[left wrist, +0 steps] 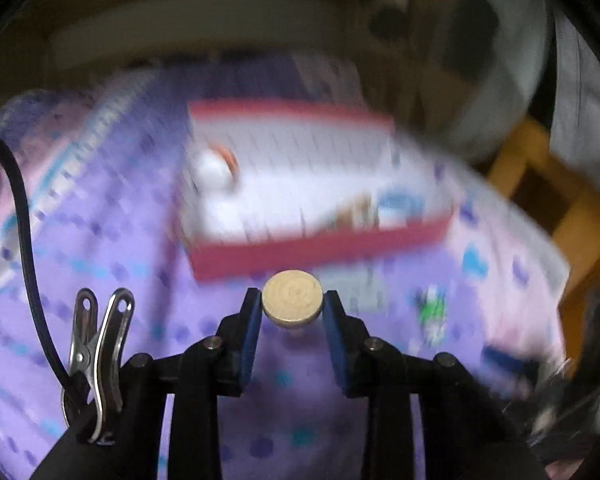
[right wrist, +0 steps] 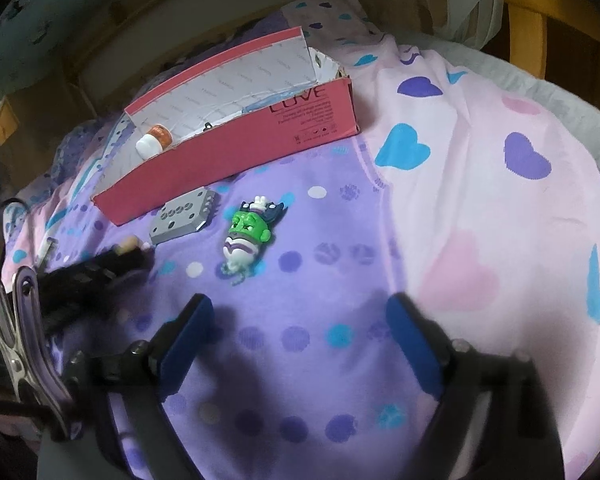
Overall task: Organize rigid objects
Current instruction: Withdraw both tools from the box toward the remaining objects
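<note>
your left gripper (left wrist: 292, 300) pinches a round tan disc (left wrist: 292, 298) between its blue pads (left wrist: 250, 334), which press on its left and right edges. what the disc is stays unclear; its face shows only faint rings. beyond it everything smears with motion blur: the red box (left wrist: 320, 256) with a pale lining, a white-and-orange bottle (left wrist: 214, 166) inside it, and the purple dotted sheet (left wrist: 100, 248).

your right gripper (right wrist: 300, 332) stands wide apart with nothing between its pads, above the sheet (right wrist: 332, 216). ahead lie a green-headed toy figure (right wrist: 247, 236) and a grey block with holes (right wrist: 184, 216), just beside the red box (right wrist: 236, 148). the bottle (right wrist: 154, 142) lies in the box's left end. at the left, a dark blurred shape carrying the disc (right wrist: 127, 245) is your other tool, hard to make out.
</note>
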Tool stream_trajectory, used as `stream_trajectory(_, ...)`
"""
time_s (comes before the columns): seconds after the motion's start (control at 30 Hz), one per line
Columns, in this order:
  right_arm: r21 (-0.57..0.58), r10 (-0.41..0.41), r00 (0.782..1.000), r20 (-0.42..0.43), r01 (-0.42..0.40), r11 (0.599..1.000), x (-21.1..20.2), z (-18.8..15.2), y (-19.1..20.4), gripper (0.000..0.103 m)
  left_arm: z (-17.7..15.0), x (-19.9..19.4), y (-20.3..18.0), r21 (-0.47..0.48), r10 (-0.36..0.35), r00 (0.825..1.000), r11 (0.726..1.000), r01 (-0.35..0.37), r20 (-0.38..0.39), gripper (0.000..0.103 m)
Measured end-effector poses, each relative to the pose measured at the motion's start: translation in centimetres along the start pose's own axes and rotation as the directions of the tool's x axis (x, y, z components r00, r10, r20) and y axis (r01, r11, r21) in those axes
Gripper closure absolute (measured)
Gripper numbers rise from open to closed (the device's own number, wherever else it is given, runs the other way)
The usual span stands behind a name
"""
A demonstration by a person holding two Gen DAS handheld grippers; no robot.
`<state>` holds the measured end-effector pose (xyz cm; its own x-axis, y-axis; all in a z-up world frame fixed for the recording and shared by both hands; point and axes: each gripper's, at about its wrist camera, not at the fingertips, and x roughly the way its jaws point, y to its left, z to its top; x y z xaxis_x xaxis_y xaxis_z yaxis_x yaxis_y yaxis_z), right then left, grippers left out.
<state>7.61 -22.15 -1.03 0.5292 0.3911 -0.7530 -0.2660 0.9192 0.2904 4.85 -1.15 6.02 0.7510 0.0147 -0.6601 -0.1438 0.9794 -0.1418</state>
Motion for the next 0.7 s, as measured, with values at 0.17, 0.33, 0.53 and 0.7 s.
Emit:
stream_trajectory(0.17, -0.004, 0.006, 1.0, -0.004, -0.006, 1.0, 0.1, 0.0, 0.1, 0.008, 4.7, 1.7, 1.2, -0.008, 0.078, 0.995, 0.997, -0.077, 0.059, 0.07)
stream_trajectory(0.33, -0.005, 0.004, 1.0, -0.003, -0.004, 1.0, 0.2, 0.0, 0.2, 0.008, 5.7, 6.0, 1.6, -0.015, 0.115, 0.992, 0.993, -0.116, -0.044, 0.063)
stream_trajectory(0.53, -0.002, 0.012, 1.0, -0.005, -0.012, 1.0, 0.3, 0.1, 0.0, 0.007, 1.7, 3.0, 1.1, -0.096, 0.021, 0.997, 0.995, -0.028, -0.078, 0.035)
stream_trajectory(0.7, 0.004, 0.013, 1.0, -0.001, -0.013, 1.0, 0.3, 0.0, 0.1, 0.007, 0.1, 5.0, -2.1, -0.031, -0.01, 0.98, 0.999, 0.004, -0.201, 0.03)
